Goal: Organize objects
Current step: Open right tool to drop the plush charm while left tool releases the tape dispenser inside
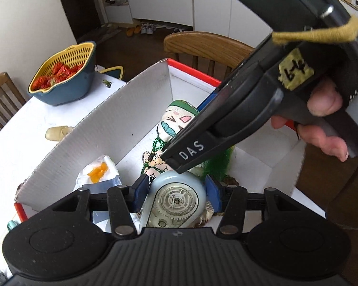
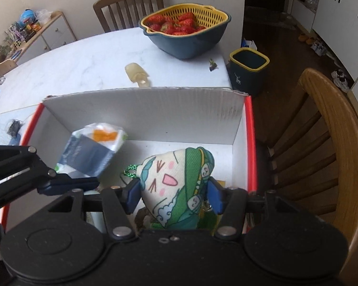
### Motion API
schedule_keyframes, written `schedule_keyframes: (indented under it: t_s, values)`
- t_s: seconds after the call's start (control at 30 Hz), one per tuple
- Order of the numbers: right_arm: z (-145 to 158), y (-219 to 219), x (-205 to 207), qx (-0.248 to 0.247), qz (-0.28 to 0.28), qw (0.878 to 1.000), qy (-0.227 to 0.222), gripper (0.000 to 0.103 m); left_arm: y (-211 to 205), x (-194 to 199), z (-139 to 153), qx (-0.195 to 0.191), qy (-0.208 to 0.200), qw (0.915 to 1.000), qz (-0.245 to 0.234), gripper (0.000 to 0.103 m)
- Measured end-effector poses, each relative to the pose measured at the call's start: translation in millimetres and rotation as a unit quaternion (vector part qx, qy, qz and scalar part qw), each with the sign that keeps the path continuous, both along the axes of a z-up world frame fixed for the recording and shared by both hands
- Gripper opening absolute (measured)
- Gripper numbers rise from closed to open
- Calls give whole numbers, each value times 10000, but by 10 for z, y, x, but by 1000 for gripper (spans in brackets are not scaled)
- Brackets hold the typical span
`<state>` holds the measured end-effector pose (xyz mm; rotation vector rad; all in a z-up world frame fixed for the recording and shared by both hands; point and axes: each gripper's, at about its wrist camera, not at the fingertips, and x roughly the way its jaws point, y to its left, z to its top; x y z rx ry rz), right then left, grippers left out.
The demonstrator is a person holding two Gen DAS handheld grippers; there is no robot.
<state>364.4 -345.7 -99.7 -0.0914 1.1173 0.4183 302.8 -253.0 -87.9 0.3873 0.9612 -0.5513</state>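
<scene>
Over the open cardboard box (image 2: 140, 109) on the white counter (image 2: 83, 64), both tools point steeply down. The left hand-held gripper (image 1: 176, 190) is clenched on a pale blue correction-tape dispenser (image 1: 176, 202), whose clear gears show; its lower end is cut off by the tool body. The right hand-held gripper (image 2: 171, 193) has its blue pads at both sides of a cartoon plush pouch (image 2: 176, 186), and whether they press it or have let go I cannot tell. This pouch lies inside the box, beside a white packet with an orange mark (image 2: 93, 150), which is blurred. A strawberry basket (image 2: 186, 33) stands further back on the counter. The person's hand (image 1: 322, 124) is partly hidden behind the handle.
</scene>
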Motion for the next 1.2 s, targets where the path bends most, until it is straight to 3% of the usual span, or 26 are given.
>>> schedule_keyframes:
  t_s: [0.23, 0.63, 0.8, 1.2]
  values:
    - [-59, 89, -4, -57, 114, 9999, -10, 64, 44, 119, -161, -37, 236, 9995, 187, 51]
    - [-35, 90, -19, -33, 1, 10000, 18, 64, 79, 124, -217, -110, 411, 9987, 285, 51]
    - [8, 64, -37, 32, -72, 10000, 11, 69, 119, 111, -202, -233, 419, 9982, 356, 66]
    - [155, -68, -223, 408, -306, 9987, -59, 80, 250, -20, -66, -478, 333, 9974, 430, 66]
